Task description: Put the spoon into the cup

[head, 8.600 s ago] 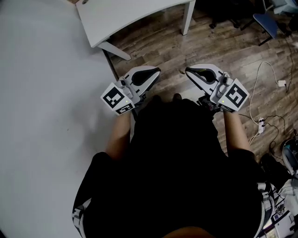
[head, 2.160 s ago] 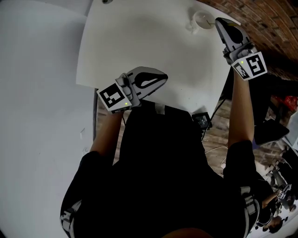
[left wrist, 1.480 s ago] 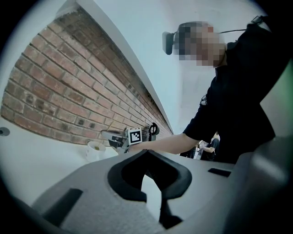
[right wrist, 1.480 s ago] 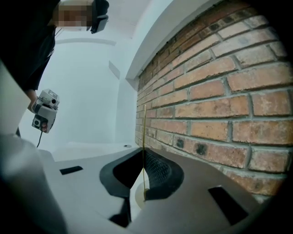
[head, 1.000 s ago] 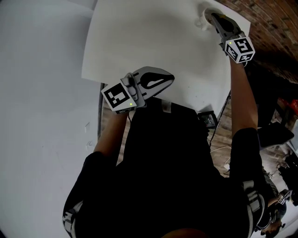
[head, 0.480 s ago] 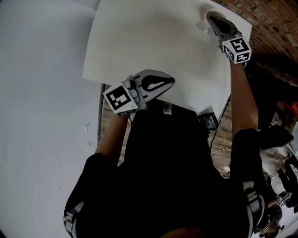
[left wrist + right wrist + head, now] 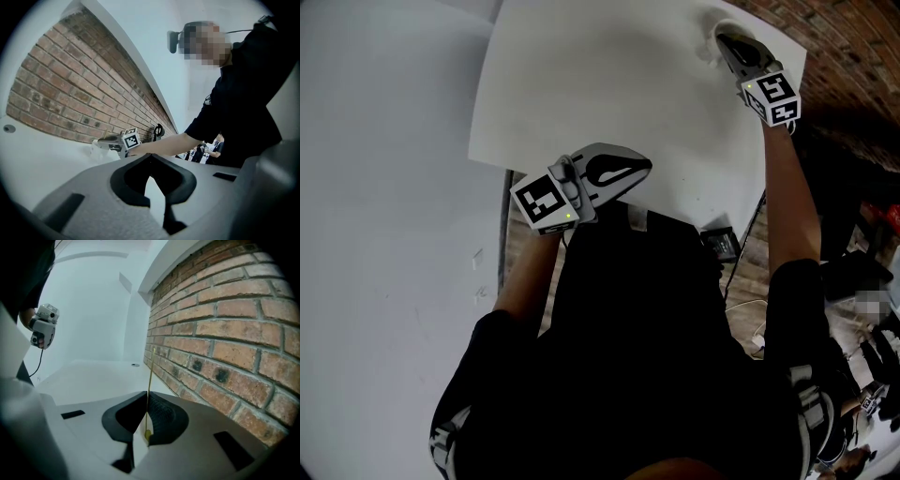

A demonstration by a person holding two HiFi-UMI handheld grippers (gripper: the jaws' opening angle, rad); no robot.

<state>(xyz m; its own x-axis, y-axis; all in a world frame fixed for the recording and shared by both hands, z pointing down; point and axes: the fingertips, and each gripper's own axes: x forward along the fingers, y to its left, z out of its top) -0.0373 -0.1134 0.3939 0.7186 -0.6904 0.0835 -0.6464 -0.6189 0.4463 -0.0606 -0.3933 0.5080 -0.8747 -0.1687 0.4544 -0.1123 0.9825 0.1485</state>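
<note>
A white cup (image 7: 710, 26) stands at the far right corner of the white table (image 7: 609, 84), close to the brick wall. My right gripper (image 7: 725, 39) reaches over it, tilted downward, and hides most of it. In the right gripper view the jaws (image 7: 146, 395) are shut on a thin golden spoon (image 7: 149, 373), whose stem rises straight up from between the pads. The left gripper view shows the cup (image 7: 97, 144) just left of the right gripper (image 7: 110, 140). My left gripper (image 7: 645, 167) is held level over the table's near edge, shut and holding nothing (image 7: 150, 157).
A brick wall (image 7: 220, 333) runs along the table's far side. A small round dark fitting (image 7: 135, 365) sits in the tabletop. A black device with cables (image 7: 719, 242) lies on the wooden floor by the table's near right side. People stand in the background (image 7: 212, 149).
My right gripper has dipped a little at the cup and rolled slightly, still holding the spoon. The left gripper has stayed where it was.
</note>
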